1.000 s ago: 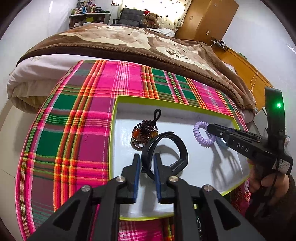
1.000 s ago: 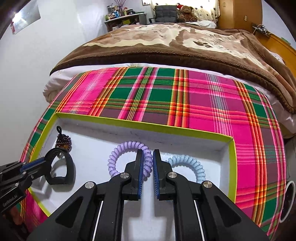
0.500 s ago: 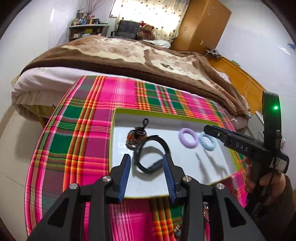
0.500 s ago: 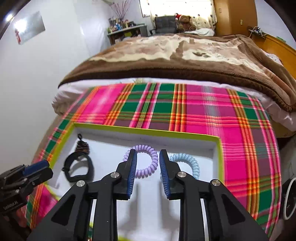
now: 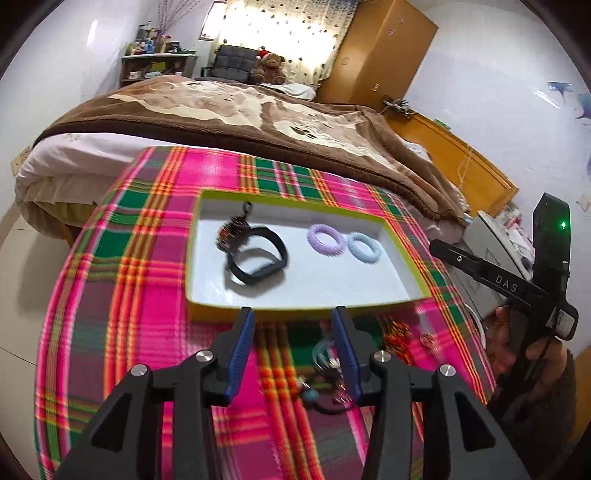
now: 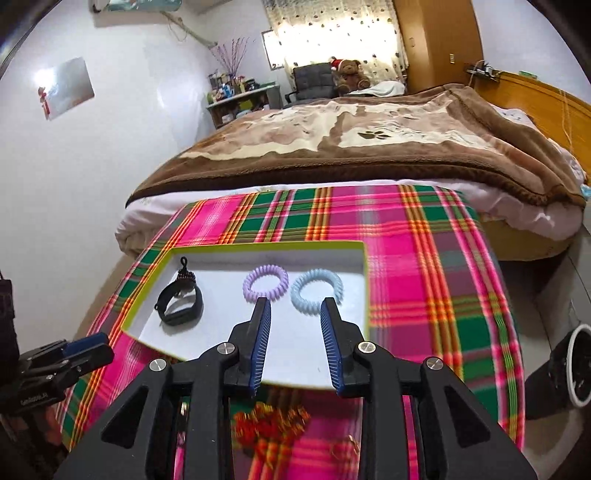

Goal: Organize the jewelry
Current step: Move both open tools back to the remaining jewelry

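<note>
Jewelry sits partly in the white tray [image 5: 402, 275], and I judge it all light. Largest there, the black band [image 5: 258, 254] near the tray's left end looks springy; I'd pinch its strap. The lilac coil [image 5: 325, 239] and blue coil [image 5: 365, 248], mid-tray, look soft, any point on the ring serving. My left gripper [image 5: 293, 349] and right gripper [image 6: 295, 341], jaws just spreading and empty, hang at the tray's near rim above loose red trinkets [image 6: 271, 424], small and probably fiddly.

Daylight glows through the curtain [image 5: 291, 33] at the far wall, blown out white. The room is evenly bright with soft shadows in the tray [image 5: 388, 280]. Fisheye bending darkens corners; the near cloth [image 6: 424, 295] is motion-blurred
</note>
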### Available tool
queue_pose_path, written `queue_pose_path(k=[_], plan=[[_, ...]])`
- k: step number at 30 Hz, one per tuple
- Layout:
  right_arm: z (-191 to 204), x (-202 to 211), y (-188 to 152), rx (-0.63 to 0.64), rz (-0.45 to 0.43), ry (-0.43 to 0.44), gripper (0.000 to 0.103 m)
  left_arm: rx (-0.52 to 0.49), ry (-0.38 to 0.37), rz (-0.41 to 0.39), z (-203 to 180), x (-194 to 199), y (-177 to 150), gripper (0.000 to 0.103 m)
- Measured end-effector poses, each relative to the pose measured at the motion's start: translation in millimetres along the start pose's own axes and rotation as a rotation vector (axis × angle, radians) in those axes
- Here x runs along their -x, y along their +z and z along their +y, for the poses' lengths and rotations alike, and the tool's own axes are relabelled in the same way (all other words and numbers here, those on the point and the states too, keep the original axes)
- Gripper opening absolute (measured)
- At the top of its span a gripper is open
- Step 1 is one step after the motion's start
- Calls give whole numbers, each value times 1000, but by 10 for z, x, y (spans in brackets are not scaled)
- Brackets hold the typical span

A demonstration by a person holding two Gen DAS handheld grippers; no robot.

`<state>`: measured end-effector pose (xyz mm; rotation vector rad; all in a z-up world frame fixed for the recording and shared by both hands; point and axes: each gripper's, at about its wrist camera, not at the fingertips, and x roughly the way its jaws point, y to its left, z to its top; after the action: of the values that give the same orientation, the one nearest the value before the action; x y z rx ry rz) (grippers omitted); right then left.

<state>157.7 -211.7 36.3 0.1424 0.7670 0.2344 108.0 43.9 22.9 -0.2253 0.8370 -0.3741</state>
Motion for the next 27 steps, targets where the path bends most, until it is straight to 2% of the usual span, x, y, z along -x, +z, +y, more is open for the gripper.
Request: queue_pose_path(k=[5, 16, 17, 18, 19, 20, 24, 27], plan=[[-179, 147, -197, -15, 8, -24, 29, 2, -43, 9, -68, 22, -166, 51], [-374, 129, -773, -2, 103, -59, 31, 3, -30, 72, -109, -120, -439, 52], [-366, 120, -795, 3, 106, -58, 32, 7, -31, 74, -97, -122, -456, 52], [-356, 99, -811, 8, 114, -56, 39, 9, -28, 78, -91, -125, -467, 52], [-349, 87, -819, 11, 120, -55, 50, 10, -19, 80, -82, -124, -480, 52], [-340, 71, -824, 16, 124, -56, 52, 11, -17, 79, -73, -123, -488, 52], [-311, 12, -837, 35, 140, -77, 52, 13, -10, 82, -49, -117, -502, 52], [-231, -70, -881, 83, 173, -125, 52, 14, -5, 82, -35, -119, -514, 52]])
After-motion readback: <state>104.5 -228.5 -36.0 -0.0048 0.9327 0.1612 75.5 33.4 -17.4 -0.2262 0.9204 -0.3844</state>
